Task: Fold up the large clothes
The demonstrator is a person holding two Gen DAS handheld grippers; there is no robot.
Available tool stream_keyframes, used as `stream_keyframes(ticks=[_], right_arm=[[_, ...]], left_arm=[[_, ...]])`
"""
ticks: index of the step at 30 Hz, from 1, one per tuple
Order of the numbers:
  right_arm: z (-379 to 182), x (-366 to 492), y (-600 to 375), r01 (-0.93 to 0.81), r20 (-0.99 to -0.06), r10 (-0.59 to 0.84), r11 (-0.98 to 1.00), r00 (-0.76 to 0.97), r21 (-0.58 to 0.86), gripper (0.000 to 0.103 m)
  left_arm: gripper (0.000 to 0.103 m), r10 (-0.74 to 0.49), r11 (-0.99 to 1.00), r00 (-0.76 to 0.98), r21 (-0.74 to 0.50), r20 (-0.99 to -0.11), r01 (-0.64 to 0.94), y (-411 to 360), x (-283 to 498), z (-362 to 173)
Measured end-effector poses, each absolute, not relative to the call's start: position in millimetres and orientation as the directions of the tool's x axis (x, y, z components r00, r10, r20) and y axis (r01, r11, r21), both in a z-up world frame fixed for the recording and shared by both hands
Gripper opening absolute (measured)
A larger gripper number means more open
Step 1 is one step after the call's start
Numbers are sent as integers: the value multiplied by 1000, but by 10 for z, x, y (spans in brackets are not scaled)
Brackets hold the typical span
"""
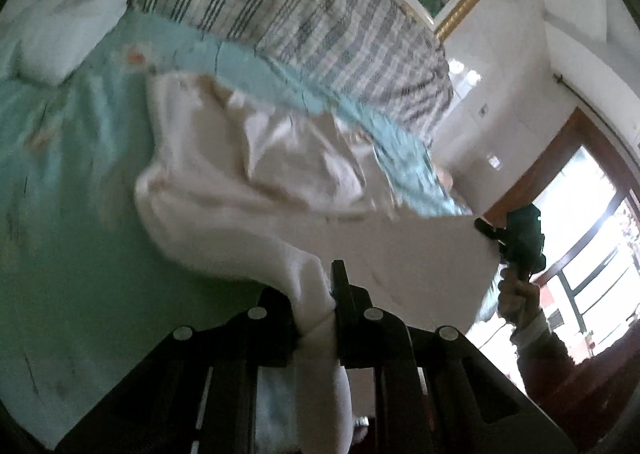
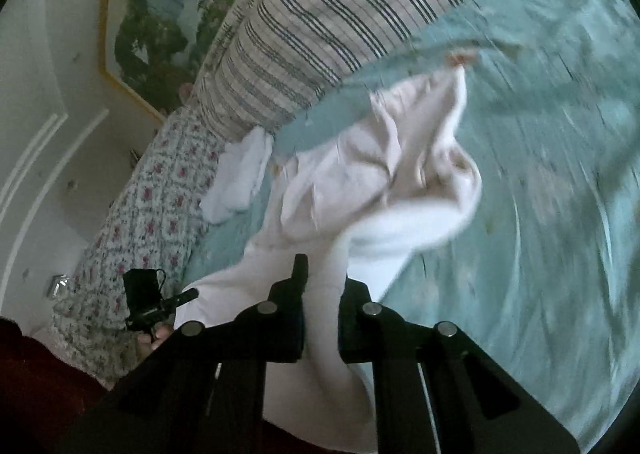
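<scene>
A: Bedroom, teal bedspread (image 2: pixel 540 173). Both grippers were pinched tight on the pale garment (image 1: pixel 248 213) — left gripper (image 1: pixel 320 294) on one edge, right gripper (image 2: pixel 322 286) on the other, cloth hanging btwn them, far end on the bed.

B: Risk? Thin bite, could've slipped. Trailing end might've snagged the striped quilt (image 1: pixel 280 1) behind.

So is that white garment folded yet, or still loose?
Loose: the white garment hangs rumpled, pinched by left gripper and right gripper.
</scene>
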State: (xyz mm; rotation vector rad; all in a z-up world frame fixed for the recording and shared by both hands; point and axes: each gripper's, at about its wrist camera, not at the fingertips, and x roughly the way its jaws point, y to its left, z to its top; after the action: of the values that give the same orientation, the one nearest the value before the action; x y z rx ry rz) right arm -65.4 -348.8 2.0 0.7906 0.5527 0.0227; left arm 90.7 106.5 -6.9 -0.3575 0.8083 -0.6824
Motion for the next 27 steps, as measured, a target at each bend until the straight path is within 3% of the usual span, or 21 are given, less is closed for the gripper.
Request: stream_keyframes(ticks=[7,11,16,20,23,24,25,27], right_arm=[[167,117,-4052,268,-495,139,700,858,662,11],[17,689,-4477,391,-599,83,684,797,616,11],[-610,1326,-4914,532,-726,85,624,683,573,11],[-872,1497,-5022,542,-730,123,591,672,598,14],[-866,1423,-5126,529,-691,158,531,705,662,23],[-824,1344,-5163,525,-673,155,511,723,681,28],[-778,1271,-5174,519,-658,145,501,739,692,30],[-620,1067,-5185,530,-645,72,505,761,682,44]], left_arm=[[14,-631,766,570,-542,-527,346,1109,1935,161],[14,-598,784,560,-564,-573,261,1131,2624,-22],[14,-532,825,513,-548,-674,136,1142,3330,-541],[16,-568,793,468,-602,-677,92,1241,3571,-860],[22,-598,767,463,-635,-655,92,1351,3527,-860],[30,-594,769,467,-632,-655,93,1385,3466,-815],[55,-580,779,478,-621,-660,89,1417,3412,-774],[74,-511,820,536,-568,-672,70,1469,3214,-614]])
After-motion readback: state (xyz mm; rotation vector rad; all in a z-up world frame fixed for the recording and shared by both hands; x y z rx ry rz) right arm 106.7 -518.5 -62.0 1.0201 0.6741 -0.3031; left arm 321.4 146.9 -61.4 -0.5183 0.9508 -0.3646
